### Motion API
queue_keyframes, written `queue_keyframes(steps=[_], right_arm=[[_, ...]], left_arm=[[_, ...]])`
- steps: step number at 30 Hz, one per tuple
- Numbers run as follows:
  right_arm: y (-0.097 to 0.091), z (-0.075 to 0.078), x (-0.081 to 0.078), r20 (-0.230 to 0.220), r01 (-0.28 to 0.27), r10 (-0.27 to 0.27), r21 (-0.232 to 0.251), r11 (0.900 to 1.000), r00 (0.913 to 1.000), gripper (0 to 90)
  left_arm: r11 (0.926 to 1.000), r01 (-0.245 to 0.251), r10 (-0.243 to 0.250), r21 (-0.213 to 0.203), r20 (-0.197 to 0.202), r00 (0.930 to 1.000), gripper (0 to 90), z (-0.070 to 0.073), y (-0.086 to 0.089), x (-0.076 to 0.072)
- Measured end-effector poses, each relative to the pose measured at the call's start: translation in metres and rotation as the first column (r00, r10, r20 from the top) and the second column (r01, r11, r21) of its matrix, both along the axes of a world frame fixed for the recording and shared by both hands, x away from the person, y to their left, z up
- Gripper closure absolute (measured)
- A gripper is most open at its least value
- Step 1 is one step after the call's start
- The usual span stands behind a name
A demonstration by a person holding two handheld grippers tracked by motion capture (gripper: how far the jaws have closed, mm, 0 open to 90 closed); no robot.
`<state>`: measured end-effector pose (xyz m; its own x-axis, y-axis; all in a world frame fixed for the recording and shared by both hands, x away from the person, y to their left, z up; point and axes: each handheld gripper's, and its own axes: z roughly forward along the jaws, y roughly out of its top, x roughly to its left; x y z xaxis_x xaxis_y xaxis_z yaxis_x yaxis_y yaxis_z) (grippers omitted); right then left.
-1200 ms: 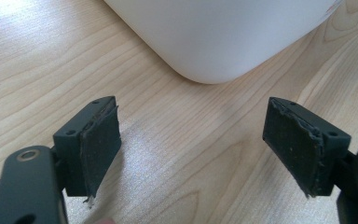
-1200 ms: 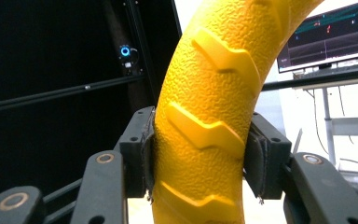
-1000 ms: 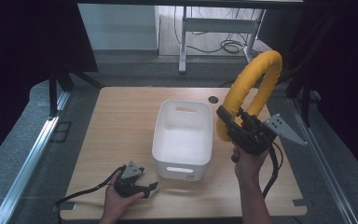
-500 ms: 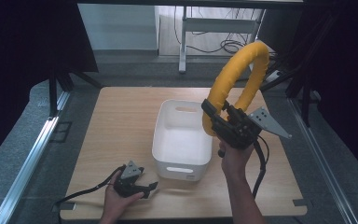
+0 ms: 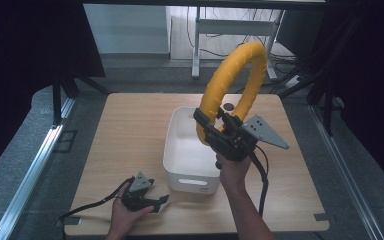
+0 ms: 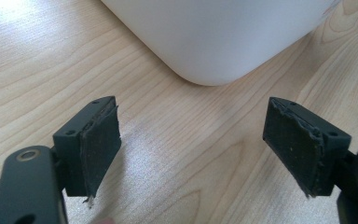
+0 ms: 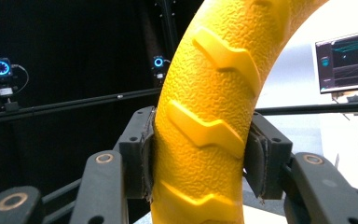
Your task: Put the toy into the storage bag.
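1. I had the right gripper [image 5: 207, 131] clamped on a yellow ring [image 5: 235, 82], a thick hoop with raised tread ribs on its skin.
2. In the right gripper view, both pads [image 7: 145, 154] pressed against opposite sides of the ring [image 7: 212, 116], which rose between the jaws and curved away to the upper right.
3. From the high view, I saw the ring held upright in the air, arching above the far right part of a white tub [image 5: 192, 152], clear of the tub's rim.
4. The tub stood on the wooden bench [image 5: 125, 135], near its middle, with a handle slot on its near wall.
5. My left gripper [image 5: 156, 201] rested low at the near edge of the bench, just beside the tub's near left corner.
6. In the left gripper view, its jaws stood wide apart with bare wood [image 6: 191, 154] between them, and the rounded corner of the tub [image 6: 214, 37] lay just ahead, apart from both pads.
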<state>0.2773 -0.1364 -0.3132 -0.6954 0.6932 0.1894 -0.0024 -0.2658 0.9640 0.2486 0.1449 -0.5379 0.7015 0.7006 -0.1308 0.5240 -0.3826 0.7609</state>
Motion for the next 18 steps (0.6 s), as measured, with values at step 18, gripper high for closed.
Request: queue_keyframes(steps=[18], right_arm=[[0.021,-0.009,0.003,-0.025,-0.041,0.041,-0.014,0.9990,0.9988,49.7]], left_arm=[[0.9999,-0.002,0.002,0.014,0.001,1.0000,19.0,-0.001,0.000,0.000]])
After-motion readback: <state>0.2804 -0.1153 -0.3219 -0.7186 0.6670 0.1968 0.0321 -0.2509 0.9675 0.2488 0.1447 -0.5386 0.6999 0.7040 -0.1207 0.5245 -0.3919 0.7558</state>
